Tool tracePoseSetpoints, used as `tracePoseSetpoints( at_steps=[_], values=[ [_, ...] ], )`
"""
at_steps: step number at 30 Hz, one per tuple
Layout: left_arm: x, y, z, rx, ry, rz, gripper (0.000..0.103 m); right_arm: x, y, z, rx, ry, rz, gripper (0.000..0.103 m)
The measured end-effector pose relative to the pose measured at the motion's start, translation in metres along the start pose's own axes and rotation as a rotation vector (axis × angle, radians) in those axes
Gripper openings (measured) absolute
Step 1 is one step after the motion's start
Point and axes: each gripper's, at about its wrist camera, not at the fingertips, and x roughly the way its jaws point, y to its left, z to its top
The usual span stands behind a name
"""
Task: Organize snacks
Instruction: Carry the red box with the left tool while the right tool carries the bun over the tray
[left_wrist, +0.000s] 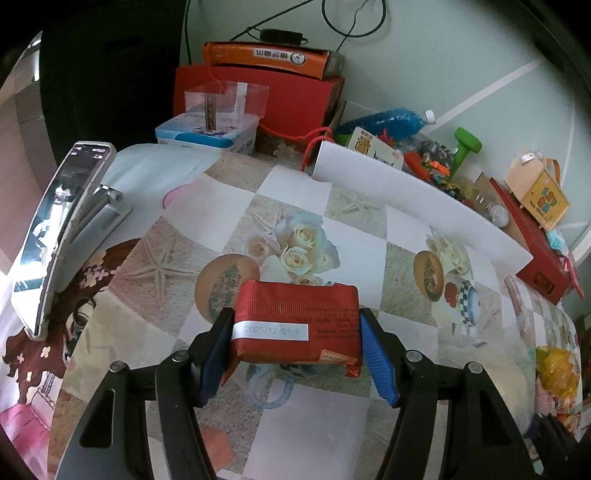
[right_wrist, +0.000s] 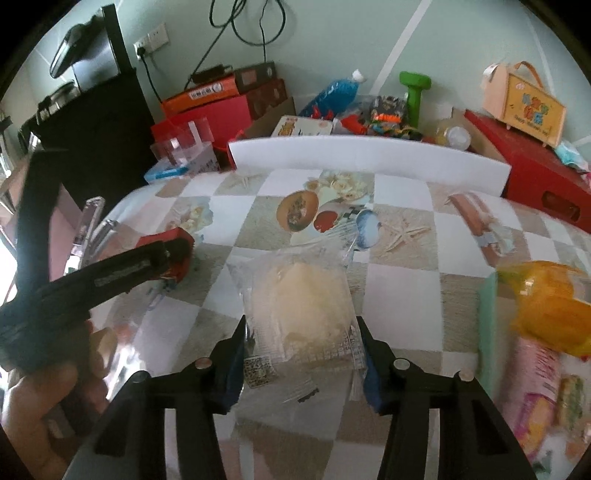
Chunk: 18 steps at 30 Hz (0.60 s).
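In the left wrist view my left gripper (left_wrist: 297, 325) is shut on a red snack packet (left_wrist: 295, 317) with a white date label, held just above the patterned tablecloth (left_wrist: 369, 240). From the right wrist view that same left gripper (right_wrist: 166, 258) shows at the left with the red packet (right_wrist: 177, 240) at its tip and a hand (right_wrist: 37, 398) behind it. My right gripper (right_wrist: 301, 332) is shut on a clear-wrapped pale bun (right_wrist: 303, 306); the blue pads press the wrapper's two side edges. The bun's near end lies between the fingers.
A white foam board (right_wrist: 369, 155) stands across the back of the table, with red boxes (right_wrist: 535, 173), a green dumbbell (right_wrist: 413, 96) and toys behind it. A phone on a stand (left_wrist: 59, 229) is at the left. A yellow packet (right_wrist: 546, 306) and pink packets (right_wrist: 535, 391) lie at the right beside a mint-green edge (right_wrist: 487, 325).
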Motion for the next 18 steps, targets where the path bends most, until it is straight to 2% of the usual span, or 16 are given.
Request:
tracePoseSetpoints(
  at_steps=[6, 12, 18],
  values=[
    [-0.026, -0.016, -0.006, 0.032, -0.044, -0.042, 0.067, -0.048, -0.004, -0.006, 0.026, -0.047, -0.019, 0.054],
    [-0.06, -0.044, -0.015, 0.143, -0.061, -0.062, 0.067, -0.094, -0.013, -0.016, 0.061, -0.112, -0.042, 0.054],
    [-0.107, -0.078, -0.02, 0.216, -0.101, -0.074, 0.067, -0.124, -0.04, -0.037, 0.142, -0.133, -0.082, 0.054]
  ],
)
